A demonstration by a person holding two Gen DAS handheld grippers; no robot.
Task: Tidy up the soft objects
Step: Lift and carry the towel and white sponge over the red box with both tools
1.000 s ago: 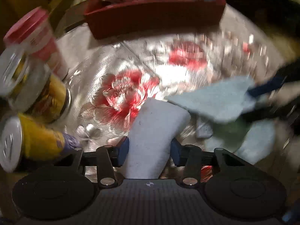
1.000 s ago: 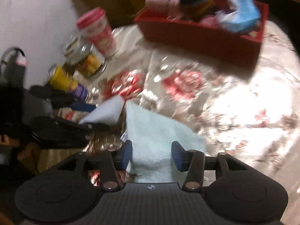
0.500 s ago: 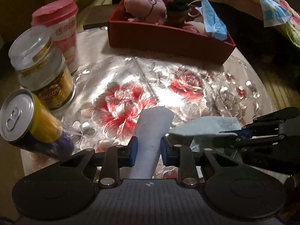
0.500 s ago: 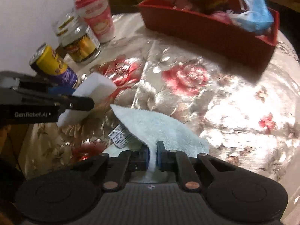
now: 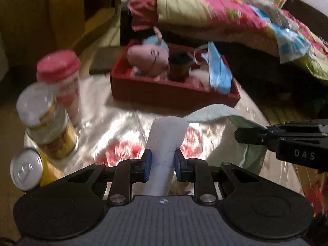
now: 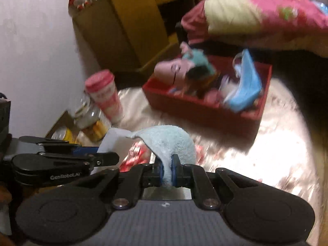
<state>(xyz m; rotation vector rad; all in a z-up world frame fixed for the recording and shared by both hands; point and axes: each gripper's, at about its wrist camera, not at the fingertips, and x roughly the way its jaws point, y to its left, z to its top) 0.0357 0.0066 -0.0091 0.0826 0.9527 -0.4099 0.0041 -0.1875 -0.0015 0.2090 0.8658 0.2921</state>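
Both things are now lifted up off the desk point(image 5: 229, 143), where a moment ago they lay low on it. The left hand-held gripper point(image 5: 162, 162) squeezes the white sponge point(image 5: 167, 135), and the right hand-held gripper point(image 6: 167, 169) pinches the light blue towel point(image 6: 174, 141). They hang in the air above the near edge, pointing at the red box point(image 5: 164, 91) at the far edge with the pink pig toy point(image 5: 147, 58) and blue face mask point(image 5: 217, 71), so I think they go in next.

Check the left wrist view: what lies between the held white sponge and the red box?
Only bare floral tablecloth lies between the white sponge and the red box, as the left wrist view shows.
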